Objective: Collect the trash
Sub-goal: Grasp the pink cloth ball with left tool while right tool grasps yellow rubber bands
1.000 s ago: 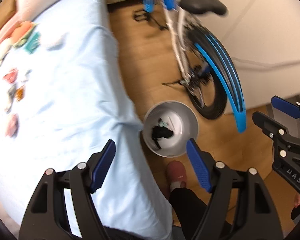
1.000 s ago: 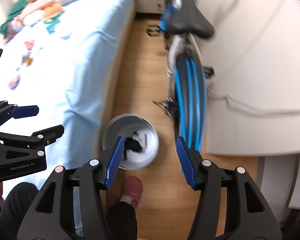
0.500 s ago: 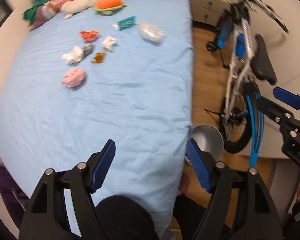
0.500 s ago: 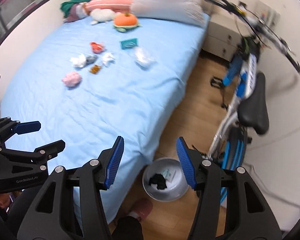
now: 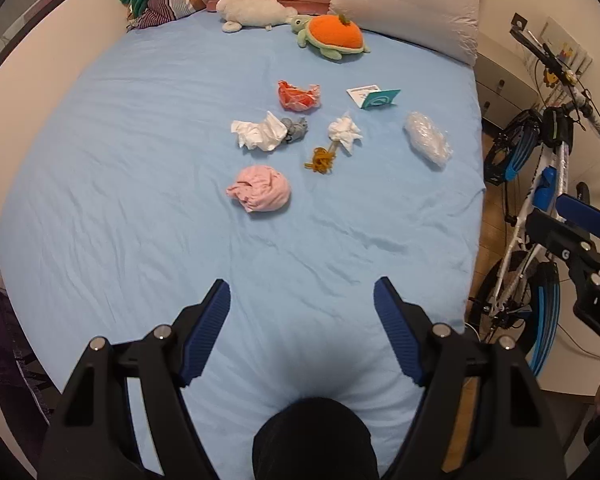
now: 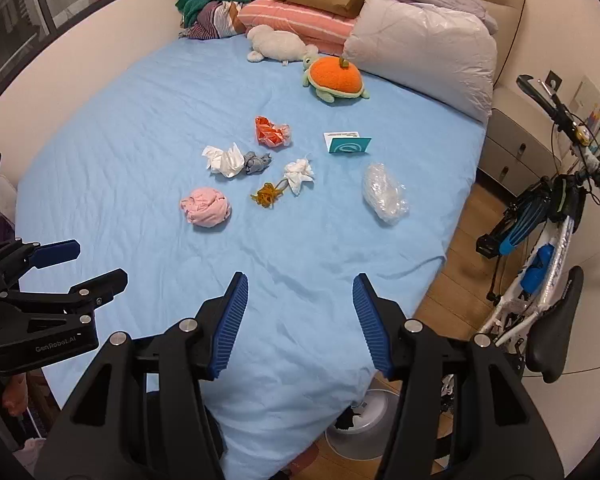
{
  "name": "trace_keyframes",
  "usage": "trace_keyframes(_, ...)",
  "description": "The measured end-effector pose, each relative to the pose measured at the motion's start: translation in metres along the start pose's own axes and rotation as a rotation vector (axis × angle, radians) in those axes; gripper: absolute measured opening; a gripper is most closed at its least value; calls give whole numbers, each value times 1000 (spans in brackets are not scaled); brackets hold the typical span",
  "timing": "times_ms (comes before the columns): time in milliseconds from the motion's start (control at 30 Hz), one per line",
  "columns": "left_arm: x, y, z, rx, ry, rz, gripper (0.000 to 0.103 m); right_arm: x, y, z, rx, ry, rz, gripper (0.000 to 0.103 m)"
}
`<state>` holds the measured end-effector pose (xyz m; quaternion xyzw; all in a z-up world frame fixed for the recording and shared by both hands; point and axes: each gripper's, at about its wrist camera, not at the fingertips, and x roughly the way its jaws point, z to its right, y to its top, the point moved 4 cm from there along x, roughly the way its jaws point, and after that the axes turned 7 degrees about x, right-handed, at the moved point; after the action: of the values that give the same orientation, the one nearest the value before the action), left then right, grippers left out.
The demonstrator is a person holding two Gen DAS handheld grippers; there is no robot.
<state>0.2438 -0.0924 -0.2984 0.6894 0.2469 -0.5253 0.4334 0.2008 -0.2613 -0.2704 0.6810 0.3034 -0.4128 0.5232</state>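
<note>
Several pieces of trash lie mid-bed on the blue sheet: a pink crumpled wad point(image 5: 260, 189) point(image 6: 206, 206), white tissues point(image 5: 259, 135) point(image 6: 223, 159) beside a grey scrap point(image 5: 296, 129), a second white tissue point(image 5: 344, 132) point(image 6: 299, 172), an orange tangle point(image 5: 321, 159) point(image 6: 267, 195), a red-orange wrapper point(image 5: 298, 96) point(image 6: 271, 132), a teal card point(image 5: 375, 97) point(image 6: 348, 143) and a clear plastic bag point(image 5: 427, 138) point(image 6: 384, 193). My left gripper point(image 5: 302, 312) is open and empty above the bed's near end. My right gripper point(image 6: 300, 312) is open and empty. The white bin point(image 6: 364, 428) stands on the floor below the bed's corner.
Plush toys, an orange turtle point(image 5: 334, 36) and a white one point(image 5: 252, 11), lie by the pillows point(image 5: 408, 0) at the head. A blue-white bicycle point(image 5: 540, 216) point(image 6: 540, 248) leans by the wall to the right, on the wooden floor point(image 6: 452, 280).
Both grippers swung up and left from the bin on the floor to face the bed and the trash on it. Both stay open and empty.
</note>
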Motion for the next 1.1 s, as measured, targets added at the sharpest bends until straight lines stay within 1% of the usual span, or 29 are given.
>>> trace_keyframes(100,30,20,-29,1,-15,-15,74,37,23,-20,-7,-17,-14,53)
trace_keyframes(200,62,34,-49,11,-30,-29,74,77,42,-32,-5,-27,-28,53)
trace_keyframes(333,106,50,-64,30,-43,-37,74,132,60,-41,10,-31,-51,53)
trace_keyframes(467,145,60,-69,61,-51,-33,74,184,72,-48,11,-25,-58,53)
trace_keyframes(567,173,66,-74,75,-53,-33,74,218,77,-54,7,-24,-70,53)
trace_keyframes(700,207,72,-77,65,-62,-46,74,257,81,-64,-10,-26,-79,53)
trace_keyframes(833,231,76,-74,65,-75,-47,74,288,81,-68,-11,-31,-100,53)
trace_keyframes(967,253,73,-72,67,-79,-65,74,320,80,-66,-1,-49,-136,53)
trace_keyframes(1033,260,73,-72,56,-101,-65,74,332,77,-65,9,-48,-161,53)
trace_keyframes(1067,263,72,-72,49,-108,-66,74,337,76,-65,14,-43,-176,51)
trace_keyframes(1100,264,72,-72,46,-112,-64,74,342,73,-66,15,-32,-192,42)
